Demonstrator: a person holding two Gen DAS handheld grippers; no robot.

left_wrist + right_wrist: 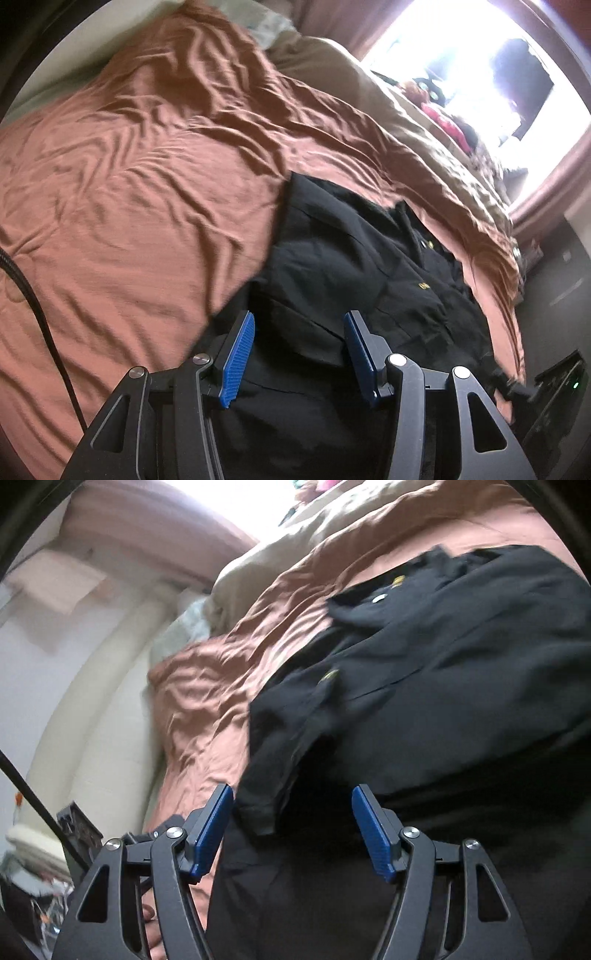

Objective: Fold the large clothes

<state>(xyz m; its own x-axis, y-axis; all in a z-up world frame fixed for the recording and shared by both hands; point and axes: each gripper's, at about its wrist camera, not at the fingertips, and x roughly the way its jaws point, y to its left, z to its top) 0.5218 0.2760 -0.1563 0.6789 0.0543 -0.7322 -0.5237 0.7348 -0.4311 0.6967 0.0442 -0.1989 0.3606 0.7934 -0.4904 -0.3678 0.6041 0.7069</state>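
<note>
A black garment (354,258), apparently a jacket or work shirt with a collar and pocket flaps, lies spread and rumpled on a bed covered by a wrinkled rust-brown bedspread (129,177). In the left wrist view the garment fills the lower centre and right of the frame, running from near the camera up toward the middle; in the right wrist view it (443,672) takes up the right half, with one sleeve or front panel hanging in a loose fold toward the lower centre. The left gripper (299,354) sits low in its frame, its blue-padded jaws spread apart above the black cloth with nothing between them. The right gripper (291,830) is likewise released, jaws wide, with the hanging edge of the garment just ahead of them but not pinched. The cloth looks soft, limp and fairly light, a thin woven fabric that will sag and drape when lifted and may slide on the bedspread; it is not fragile. Good places to take hold would probably be doubled edges such as a hem, shoulder seam or cuff, where the layers give the pads something to bite. A small yellow mark (423,285) sits on the chest and a pale round button or badge (378,599) near the collar; any writing there is too small and blurred to read. A beige duvet (388,107) lies bunched beyond the garment, near a bright window.
</note>
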